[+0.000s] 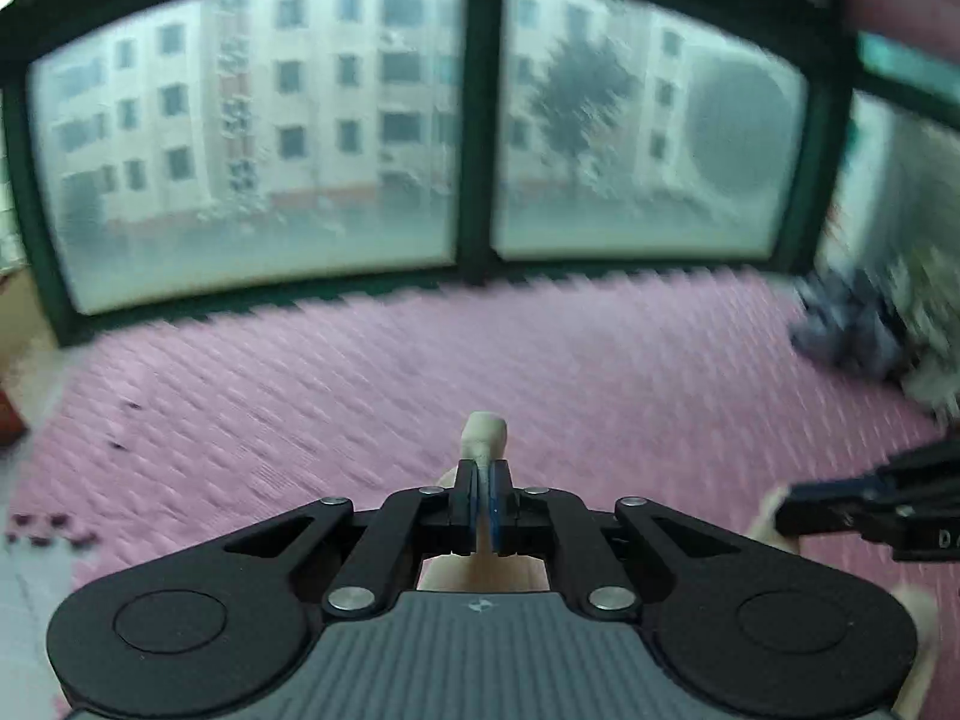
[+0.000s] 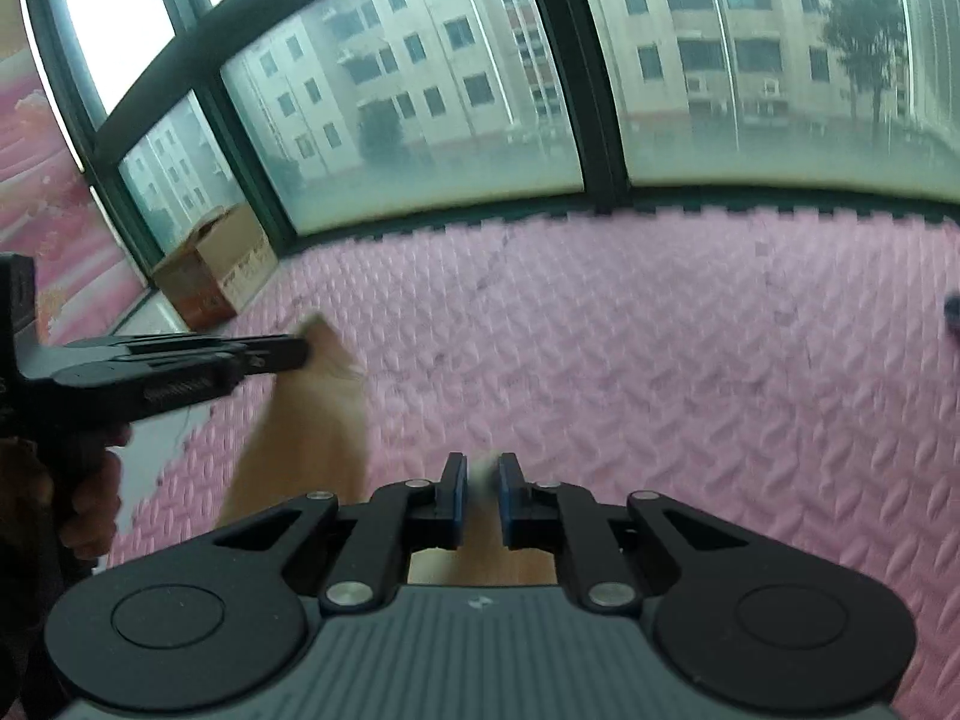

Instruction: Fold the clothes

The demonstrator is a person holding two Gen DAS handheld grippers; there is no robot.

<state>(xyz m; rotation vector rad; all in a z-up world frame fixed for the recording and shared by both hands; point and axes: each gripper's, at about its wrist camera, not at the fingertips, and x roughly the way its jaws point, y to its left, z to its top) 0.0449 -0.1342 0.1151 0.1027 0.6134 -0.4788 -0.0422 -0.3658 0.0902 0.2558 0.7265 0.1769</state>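
Floor mat [image 2: 660,360]: pink foam, embossed diamond-tread pattern, toothed interlocking edge.
Garment [image 2: 312,450]: plain tan-orange, paler beige at the pinched fold [image 1: 486,435].
Left gripper [image 1: 483,480]: black linkage, grey ribbed body, silver rivets, blue-faced fingers [image 1: 497,504].
Right gripper [image 2: 480,480]: same black, grey and silver; blue-faced fingers [image 2: 459,498].
Clothes heap [image 1: 852,330]: dark blue-grey beside mottled grey-white, blurred.
Window frame [image 1: 480,120]: dark green; glass hazy, whitish toward the bottom.
Building outside [image 2: 456,60]: cream-beige with dark windows.
Cardboard box [image 2: 216,270]: brown, orange-red lower band.
Wall [image 2: 36,180]: pink with paler streaks.
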